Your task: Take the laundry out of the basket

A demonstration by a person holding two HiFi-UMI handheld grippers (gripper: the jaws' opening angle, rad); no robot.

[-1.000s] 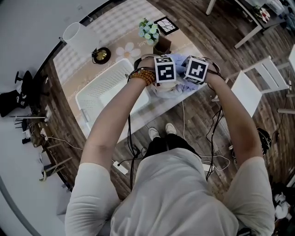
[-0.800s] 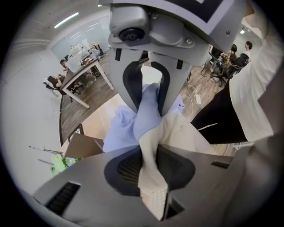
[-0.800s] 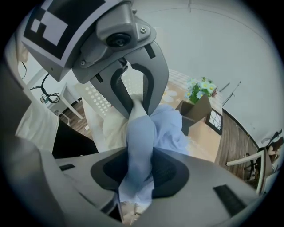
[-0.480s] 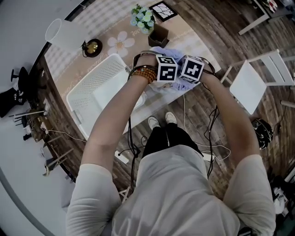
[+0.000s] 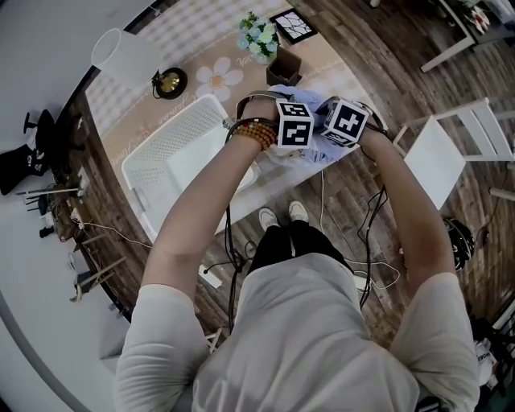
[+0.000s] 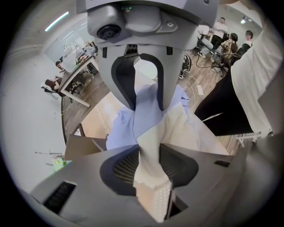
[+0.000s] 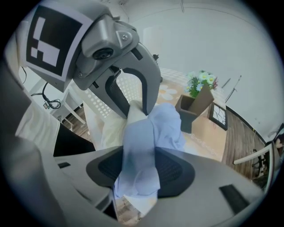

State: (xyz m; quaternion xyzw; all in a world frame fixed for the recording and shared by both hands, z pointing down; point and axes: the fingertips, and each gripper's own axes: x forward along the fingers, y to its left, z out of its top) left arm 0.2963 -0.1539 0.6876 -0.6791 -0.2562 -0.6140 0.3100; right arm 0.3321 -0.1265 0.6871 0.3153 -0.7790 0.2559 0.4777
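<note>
A light blue and cream garment (image 5: 278,88) lies bunched on the table just right of the white laundry basket (image 5: 161,153). Both grippers meet over it, nose to nose. The left gripper (image 5: 299,146) has its jaws opening; a cream and blue fold (image 6: 148,133) still runs through the gap of the left gripper (image 6: 151,179). The right gripper (image 5: 330,143) has its jaws opening too, with blue cloth (image 7: 164,124) draped loosely between the pads of the right gripper (image 7: 137,177). Each gripper view shows the other gripper straddling the same fold.
A brown box with flowers (image 5: 280,68) stands just behind the garment. A white cylinder (image 5: 121,55), a small dark dish (image 5: 169,82) and a framed pattern (image 5: 294,24) sit further back. A white chair (image 5: 438,157) stands to the right; cables trail on the floor.
The two grippers have stayed side by side over the garment at the same spot on the table. Only the head view has shifted a little.
</note>
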